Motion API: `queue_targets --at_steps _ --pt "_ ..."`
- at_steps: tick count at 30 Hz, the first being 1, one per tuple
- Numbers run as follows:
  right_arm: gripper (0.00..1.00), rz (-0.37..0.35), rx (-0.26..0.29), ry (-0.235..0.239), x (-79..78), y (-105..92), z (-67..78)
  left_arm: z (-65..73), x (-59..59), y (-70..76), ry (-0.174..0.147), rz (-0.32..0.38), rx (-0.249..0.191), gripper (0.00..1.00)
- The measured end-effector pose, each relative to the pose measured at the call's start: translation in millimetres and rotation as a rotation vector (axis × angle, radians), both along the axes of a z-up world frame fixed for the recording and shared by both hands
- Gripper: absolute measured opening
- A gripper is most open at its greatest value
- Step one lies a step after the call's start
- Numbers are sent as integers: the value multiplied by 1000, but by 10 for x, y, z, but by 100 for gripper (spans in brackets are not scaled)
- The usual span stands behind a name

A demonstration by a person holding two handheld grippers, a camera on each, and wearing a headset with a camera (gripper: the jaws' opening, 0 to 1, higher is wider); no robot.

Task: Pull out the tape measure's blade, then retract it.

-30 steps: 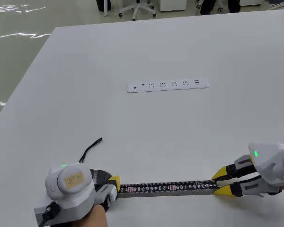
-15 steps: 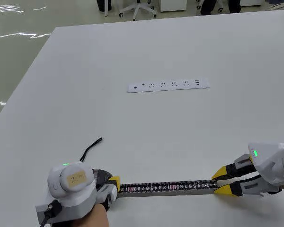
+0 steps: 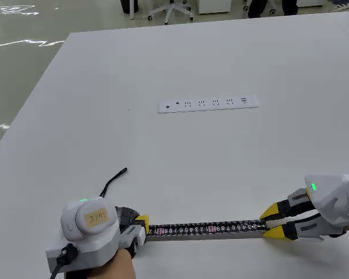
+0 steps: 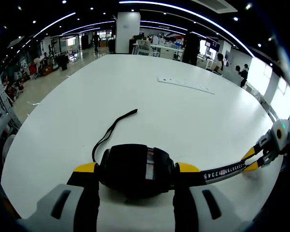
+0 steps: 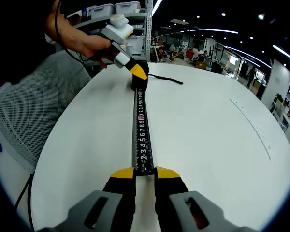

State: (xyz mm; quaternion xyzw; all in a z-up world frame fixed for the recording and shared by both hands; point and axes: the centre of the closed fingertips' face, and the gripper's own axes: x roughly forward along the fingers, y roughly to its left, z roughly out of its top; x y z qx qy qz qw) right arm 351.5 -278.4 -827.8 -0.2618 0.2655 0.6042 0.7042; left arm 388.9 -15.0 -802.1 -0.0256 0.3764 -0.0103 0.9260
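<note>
My left gripper (image 3: 141, 228) is shut on the black tape measure case (image 4: 135, 167), near the table's front edge; the case (image 3: 125, 218) is partly hidden behind it in the head view. A black blade (image 3: 206, 229) with white numerals runs flat along the table from the case to the right. My right gripper (image 3: 271, 222) is shut on the blade's far end. In the right gripper view the blade (image 5: 142, 130) stretches from my yellow tips (image 5: 144, 172) to the case (image 5: 140, 80). A black wrist strap (image 3: 112, 181) trails from the case.
A white power strip (image 3: 208, 104) lies across the middle of the white table (image 3: 192, 64). The table's left edge (image 3: 23, 113) drops to a shiny floor. Office chairs stand beyond the far edge.
The left gripper has shifted slightly with the case; the blade's drawn-out length looks about the same. The right gripper holds its place.
</note>
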Motion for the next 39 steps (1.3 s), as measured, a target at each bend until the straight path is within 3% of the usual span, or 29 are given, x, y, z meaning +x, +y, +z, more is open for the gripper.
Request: queue_targets --at_steps 39 --pt "13 4 6 -1 8 85 25 -9 -1 -4 2 1 2 57"
